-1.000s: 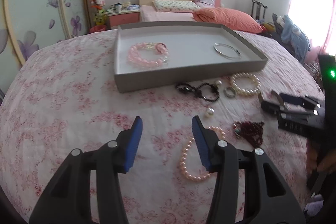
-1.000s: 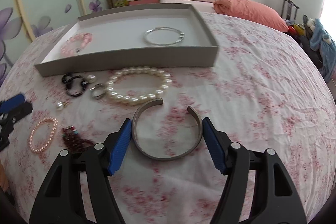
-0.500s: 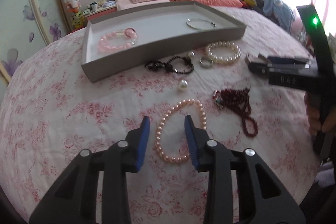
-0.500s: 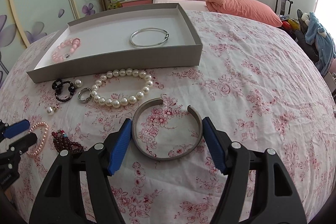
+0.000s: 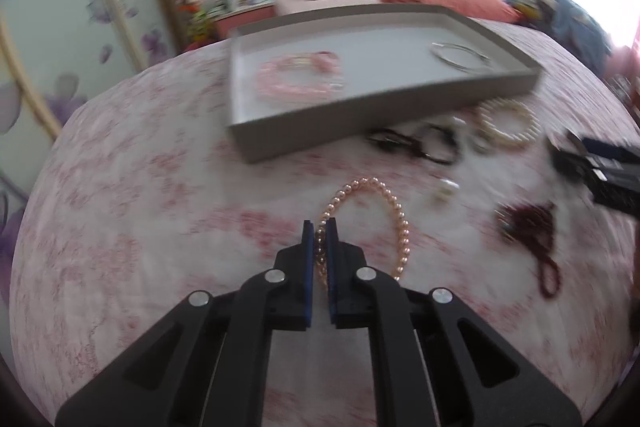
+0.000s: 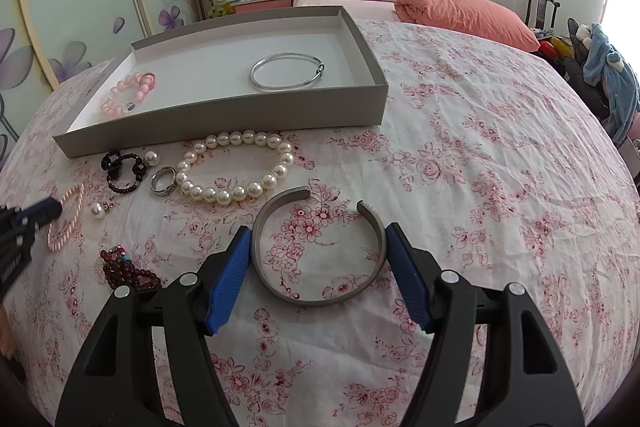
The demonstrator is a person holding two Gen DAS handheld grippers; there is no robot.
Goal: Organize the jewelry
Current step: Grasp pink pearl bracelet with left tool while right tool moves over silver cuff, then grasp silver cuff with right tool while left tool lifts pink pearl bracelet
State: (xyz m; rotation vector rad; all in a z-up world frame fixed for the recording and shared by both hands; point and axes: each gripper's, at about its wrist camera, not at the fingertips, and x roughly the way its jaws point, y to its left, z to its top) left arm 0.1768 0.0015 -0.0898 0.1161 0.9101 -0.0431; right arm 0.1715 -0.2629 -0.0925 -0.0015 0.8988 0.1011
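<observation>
My left gripper (image 5: 319, 227) is shut on the pink pearl bracelet (image 5: 376, 223), holding its left side; the bracelet also shows in the right wrist view (image 6: 68, 219). My right gripper (image 6: 318, 235) is closed onto the sides of the open silver cuff bangle (image 6: 320, 255) on the floral cloth. The grey tray (image 6: 224, 115) holds a pink bead bracelet (image 6: 128, 95) and a thin silver bangle (image 6: 286, 71). The tray (image 5: 400, 103) lies ahead of my left gripper.
On the cloth in front of the tray lie a white pearl bracelet (image 6: 236, 167), a black bead bracelet (image 6: 122, 171), a silver ring (image 6: 163, 181), a pearl earring (image 6: 98, 209) and a dark red bead string (image 6: 128, 271). A bed with pillows (image 6: 464, 15) stands behind.
My left gripper has closed on the pink pearl bracelet and the left view has swung; it is blurred. My right gripper stays around the silver cuff.
</observation>
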